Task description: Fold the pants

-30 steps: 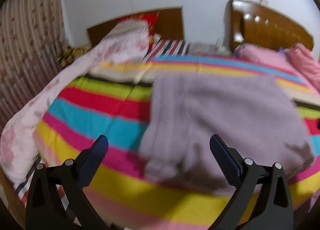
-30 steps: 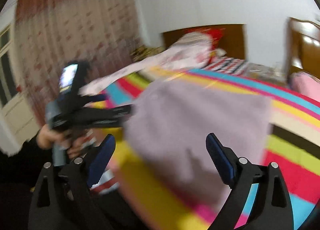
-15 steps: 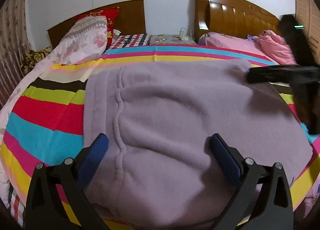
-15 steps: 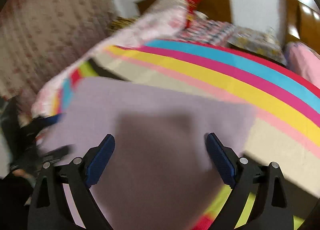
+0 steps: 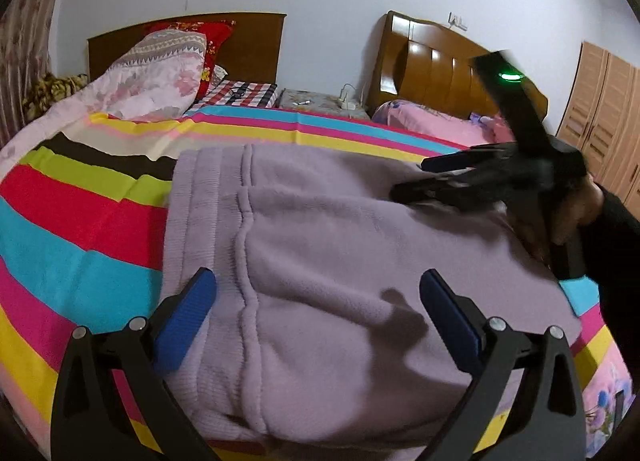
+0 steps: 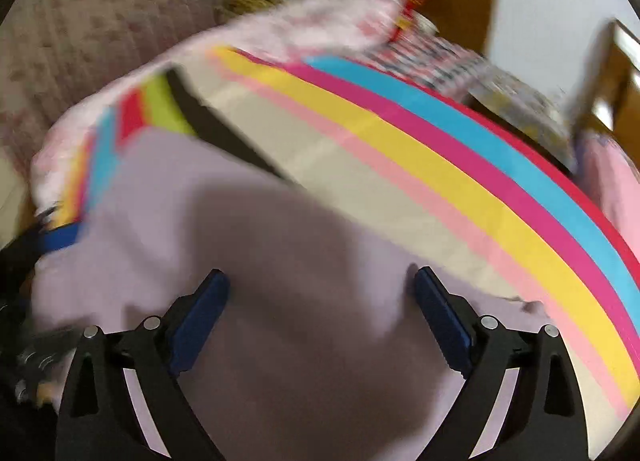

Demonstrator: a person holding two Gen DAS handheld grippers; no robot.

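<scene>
One lilac pair of pants [image 5: 340,261] lies on the striped bed [image 5: 80,221]; two tongs hover over it, left tongs [image 5: 320,313] and right tongs [image 6: 320,313] both wide, empty.

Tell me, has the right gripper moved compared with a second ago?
Yes. The right gripper has swung away from the curtain side and dropped low over the purple pants, with the striped bedspread now filling its view.

Pants [image 5: 340,261] matt lilac fleece; headboard [image 5: 432,61] glossy wood.
</scene>
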